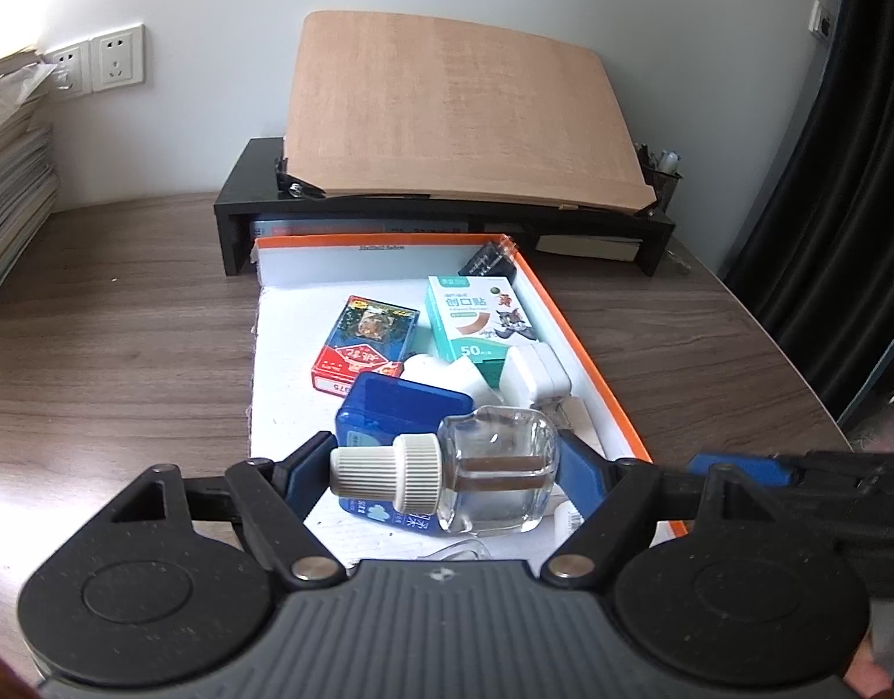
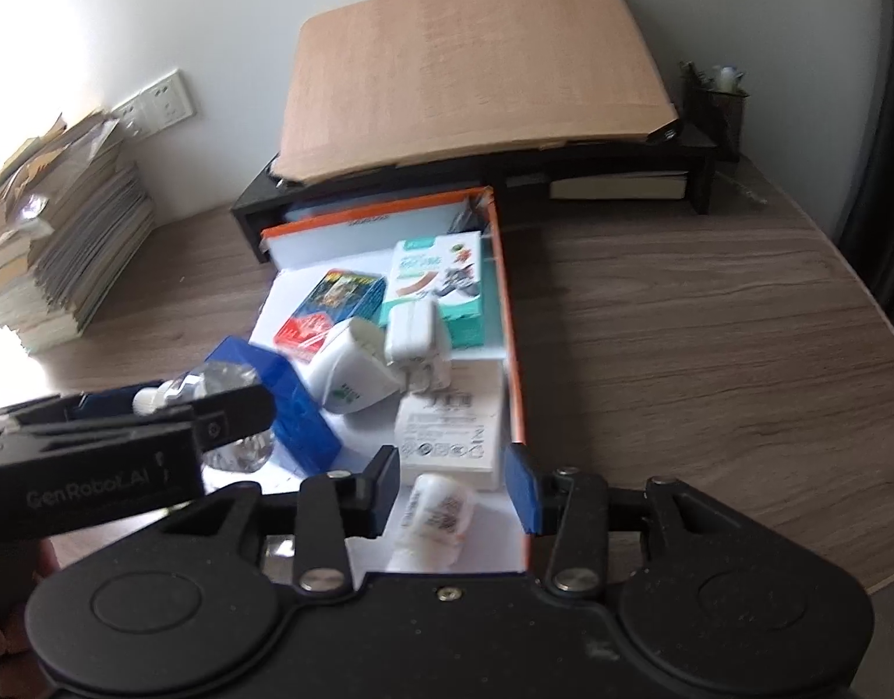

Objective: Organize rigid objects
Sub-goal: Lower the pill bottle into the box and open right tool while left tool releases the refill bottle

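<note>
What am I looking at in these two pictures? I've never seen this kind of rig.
A person holds a two-finger gripper in each hand; a fisheye camera on each looks out along its fingers. The left view shows the left gripper clamped on a clear bottle with a white cap. The right view shows the right gripper with its jaws apart, a small white bottle lying between them, not pressed. Both are above an orange-edged tray on a wooden desk, holding a blue box, a card pack and a plaster box.

The left gripper (image 1: pixel 447 480) points steeply downward, its blue pads clamped on a small glass bottle (image 1: pixel 493 475) lying crosswise between them. The right gripper (image 2: pixel 455 492) tilts down just beside it, jaws parted, pads pressing nothing.
</note>
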The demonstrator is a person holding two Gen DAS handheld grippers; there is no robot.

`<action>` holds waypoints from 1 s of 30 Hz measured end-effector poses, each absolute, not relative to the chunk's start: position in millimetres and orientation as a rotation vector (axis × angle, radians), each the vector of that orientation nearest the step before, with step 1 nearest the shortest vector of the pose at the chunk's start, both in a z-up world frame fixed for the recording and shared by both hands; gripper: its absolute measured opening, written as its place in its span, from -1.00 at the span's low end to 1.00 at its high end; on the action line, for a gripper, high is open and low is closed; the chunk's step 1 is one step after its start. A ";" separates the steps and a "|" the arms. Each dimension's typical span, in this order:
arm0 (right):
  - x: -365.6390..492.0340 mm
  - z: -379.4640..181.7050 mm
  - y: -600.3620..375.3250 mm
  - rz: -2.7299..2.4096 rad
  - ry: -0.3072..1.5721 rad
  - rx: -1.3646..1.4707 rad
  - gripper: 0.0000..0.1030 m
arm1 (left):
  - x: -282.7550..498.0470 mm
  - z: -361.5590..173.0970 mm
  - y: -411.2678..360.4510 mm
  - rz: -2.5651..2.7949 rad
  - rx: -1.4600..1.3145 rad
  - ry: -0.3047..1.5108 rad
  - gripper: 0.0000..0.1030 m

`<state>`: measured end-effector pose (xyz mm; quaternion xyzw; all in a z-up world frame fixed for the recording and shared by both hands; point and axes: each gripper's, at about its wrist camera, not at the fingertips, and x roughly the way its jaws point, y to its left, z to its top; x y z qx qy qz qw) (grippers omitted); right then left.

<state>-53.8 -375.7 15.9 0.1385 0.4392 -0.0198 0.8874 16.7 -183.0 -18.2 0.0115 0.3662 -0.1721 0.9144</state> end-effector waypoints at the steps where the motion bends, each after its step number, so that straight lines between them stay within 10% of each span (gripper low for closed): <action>1: -55.1 17.5 -378.8 -0.052 0.906 0.291 0.00 | 16.1 -18.6 -184.8 -0.356 0.029 0.752 0.58; 30: -98.8 39.3 -391.7 0.037 0.850 0.219 0.38 | -44.4 -4.0 -185.7 -0.063 -0.027 0.768 1.00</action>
